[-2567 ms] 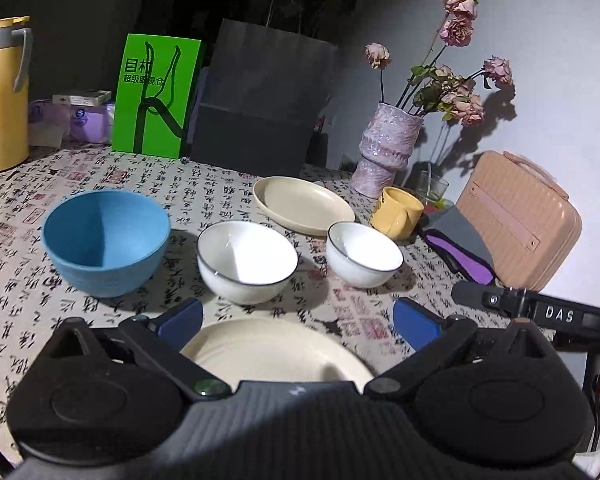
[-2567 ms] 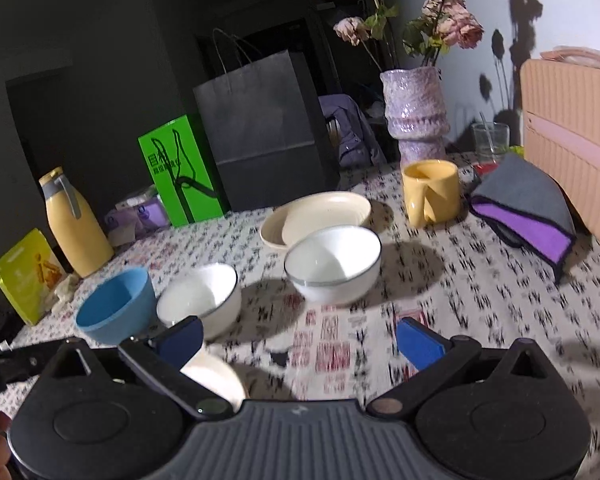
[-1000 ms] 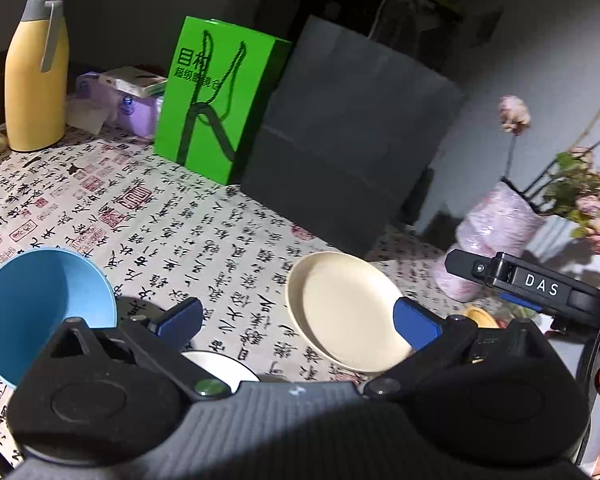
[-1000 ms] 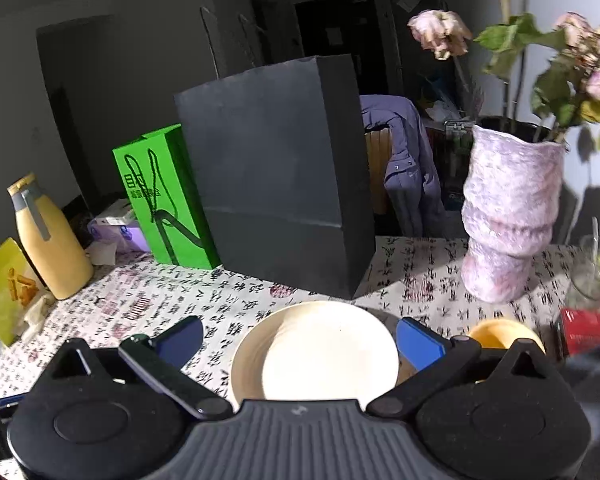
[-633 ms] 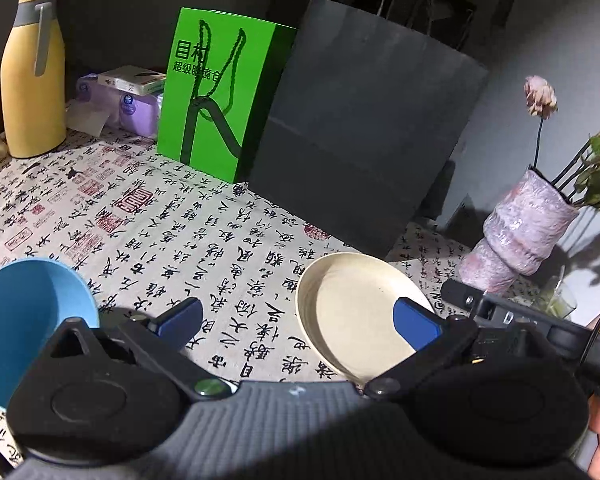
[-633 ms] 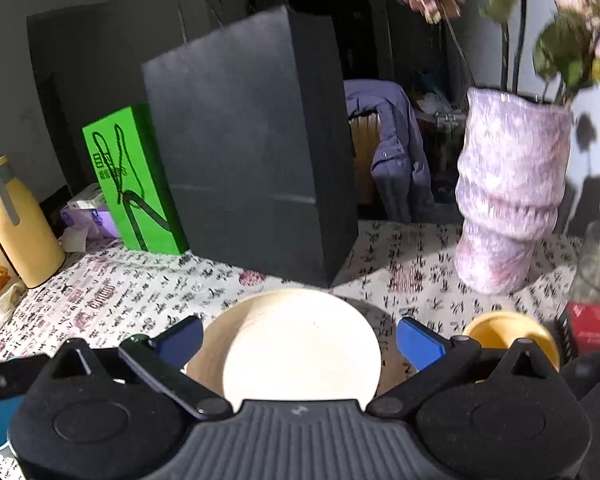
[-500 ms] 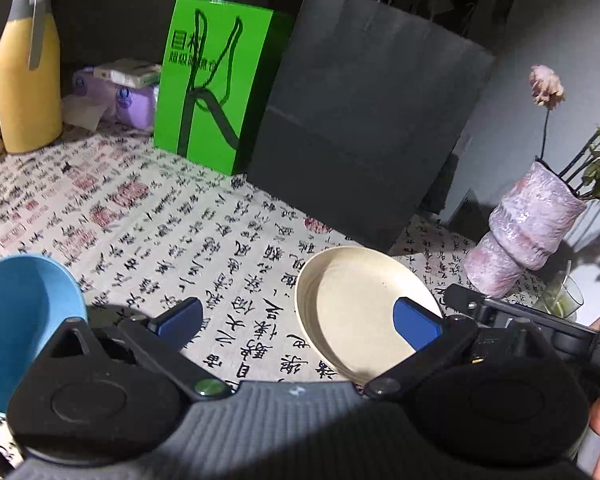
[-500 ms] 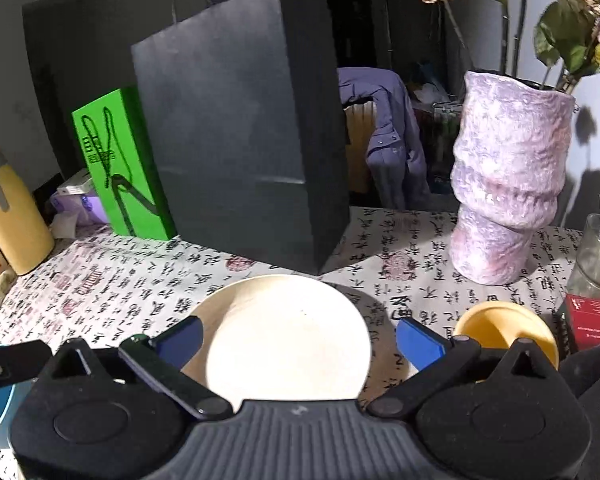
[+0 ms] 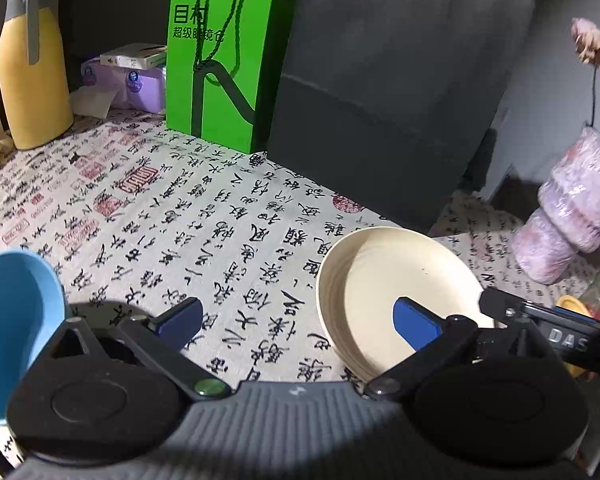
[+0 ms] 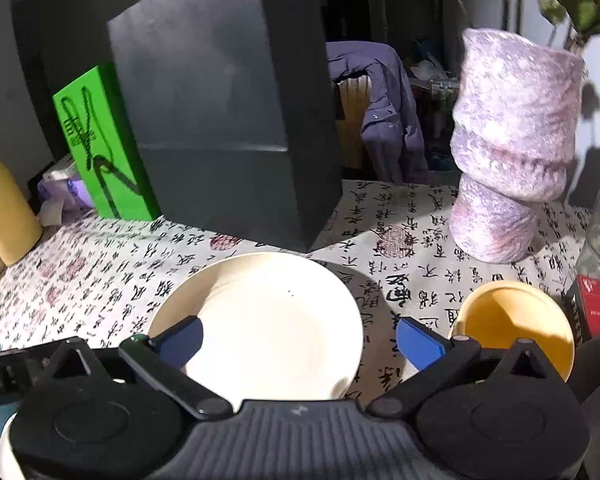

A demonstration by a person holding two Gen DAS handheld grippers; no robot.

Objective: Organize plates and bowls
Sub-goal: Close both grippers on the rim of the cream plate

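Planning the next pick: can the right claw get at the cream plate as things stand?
Probably yes. The right claw is open right over the cream plate, nothing between. The yellow mug stands apart to its right; the black paper bag stands behind.

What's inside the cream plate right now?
The cream plate looks empty apart from a tiny dark speck. Its near edge is hidden behind the open right gripper, so that part cannot be checked.
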